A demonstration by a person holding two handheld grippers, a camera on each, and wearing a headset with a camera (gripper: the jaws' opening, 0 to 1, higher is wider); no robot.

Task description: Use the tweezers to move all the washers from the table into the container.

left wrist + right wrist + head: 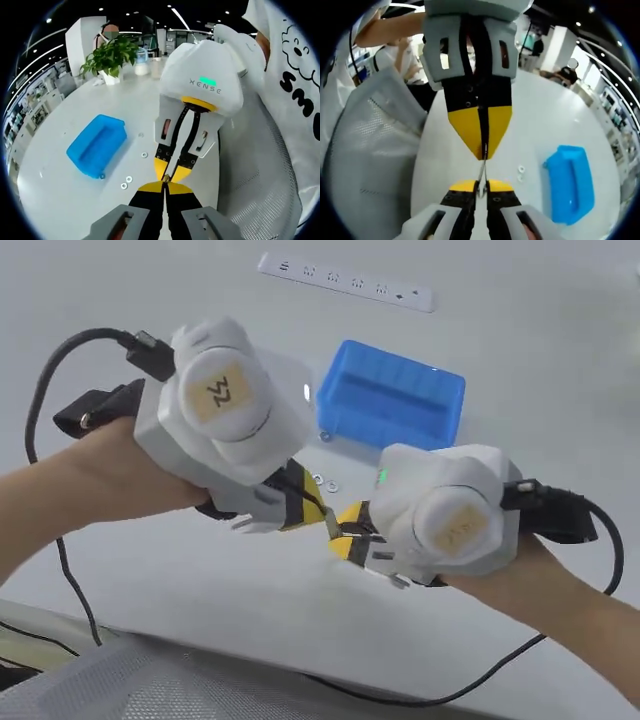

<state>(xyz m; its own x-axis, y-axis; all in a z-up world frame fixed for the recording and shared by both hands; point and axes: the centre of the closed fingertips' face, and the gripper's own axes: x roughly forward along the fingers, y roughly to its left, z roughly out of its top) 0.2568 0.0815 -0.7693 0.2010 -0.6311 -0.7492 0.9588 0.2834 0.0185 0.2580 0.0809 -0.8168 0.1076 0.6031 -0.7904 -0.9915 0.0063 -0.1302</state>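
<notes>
We see the tweezers [482, 172] as a thin metal sliver held in the air between the two tools, which meet nose to nose above the near part of the worktop [200, 590]. Their long axis lies in line with both tools' jaws. In the head view it runs from upper left down to lower right, roughly level with the worktop. Too little of them shows for us to tell which end carries the tips.

The left tool [320, 513] has its jaws pressed together, the yellow tips meeting on one end of the tweezers. The right tool [346, 531] is likewise pressed together on the other end. Each pinches the tweezers, and a short stretch of metal is bare between them.

The washers [320, 478] lie flat on the worktop, beyond the tools and on the near side of the container [390, 395], a blue open tray. Two sit just beside each other, near where the tools meet. Another lies right at the container's near left corner. In the left gripper view we see a few more scattered beside the container's long side. A white power strip [345, 282] lies beyond the container, well apart from it.
</notes>
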